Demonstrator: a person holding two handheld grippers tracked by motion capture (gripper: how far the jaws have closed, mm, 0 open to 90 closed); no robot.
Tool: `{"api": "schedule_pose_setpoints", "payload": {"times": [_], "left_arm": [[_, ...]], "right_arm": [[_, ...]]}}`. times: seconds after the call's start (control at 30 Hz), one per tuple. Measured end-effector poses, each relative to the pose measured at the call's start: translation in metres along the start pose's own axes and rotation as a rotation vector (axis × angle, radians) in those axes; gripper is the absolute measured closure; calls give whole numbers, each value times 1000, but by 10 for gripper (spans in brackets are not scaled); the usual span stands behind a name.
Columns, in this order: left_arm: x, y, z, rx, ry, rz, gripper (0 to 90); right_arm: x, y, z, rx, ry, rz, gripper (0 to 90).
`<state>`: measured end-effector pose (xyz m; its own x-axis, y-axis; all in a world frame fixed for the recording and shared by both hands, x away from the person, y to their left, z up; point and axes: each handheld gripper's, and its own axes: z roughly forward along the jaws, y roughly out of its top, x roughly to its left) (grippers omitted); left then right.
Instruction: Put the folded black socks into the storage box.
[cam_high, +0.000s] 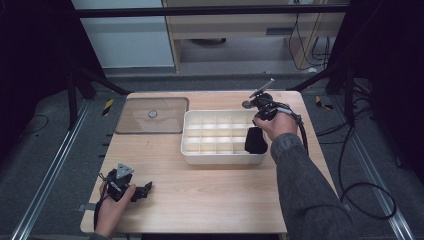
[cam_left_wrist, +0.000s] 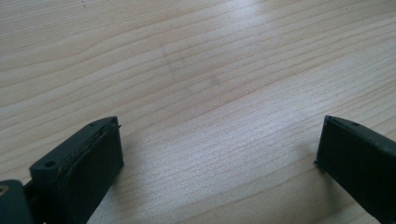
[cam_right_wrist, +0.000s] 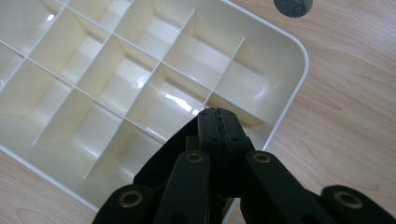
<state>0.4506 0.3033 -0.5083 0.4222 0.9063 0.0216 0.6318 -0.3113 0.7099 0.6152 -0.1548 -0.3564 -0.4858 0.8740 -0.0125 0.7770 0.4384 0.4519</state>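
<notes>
— Where's the divided tray (cam_high: 222, 156)?
— Centre-right of the frame, on the bench (cam_high: 200, 200). A flat lid (cam_high: 135, 120) lies just left of it, toward upper left.
— The claws?
— Left claw (cam_high: 145, 190) lower left; right claw (cam_high: 256, 141) over the tray's right end.

Worktop (cam_high: 200, 195): near half bare, open passage. Far half: divided tray (cam_high: 220, 159) right, clear lid (cam_high: 145, 122) left, narrow gap between.

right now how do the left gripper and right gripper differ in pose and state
The left gripper rests low on the bare wooden table, jaws wide open; the right gripper hangs over the cream plastic divided tray, jaws shut with nothing visible between them. Both are black, two-jawed and hand-held.
</notes>
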Motion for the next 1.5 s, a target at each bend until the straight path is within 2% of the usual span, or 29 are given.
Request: {"api": "schedule_pose_setpoints", "payload": {"times": [0.43, 0.77, 0.93, 0.97, 1.0, 1.5], "left_arm": [[0, 0, 0, 0, -1, 1, 0], [-1, 1, 0, 3, -3, 4, 0], [-1, 1, 1, 0, -2, 3, 0], [-1, 1, 1, 1, -3, 4, 0], [-1, 1, 1, 1, -3, 4, 0], [-2, 1, 1, 0, -4, 7, 0]], "right_arm": [[-5, -12, 11, 20, 6, 21, 900], [6, -30, 24, 54, 17, -19, 900], [8, -36, 27, 40, 20, -29, 900], [8, -39, 28, 35, 12, -45, 900], [10, -40, 27, 43, 20, -29, 900], [15, -54, 34, 57, 18, -46, 900]]}}
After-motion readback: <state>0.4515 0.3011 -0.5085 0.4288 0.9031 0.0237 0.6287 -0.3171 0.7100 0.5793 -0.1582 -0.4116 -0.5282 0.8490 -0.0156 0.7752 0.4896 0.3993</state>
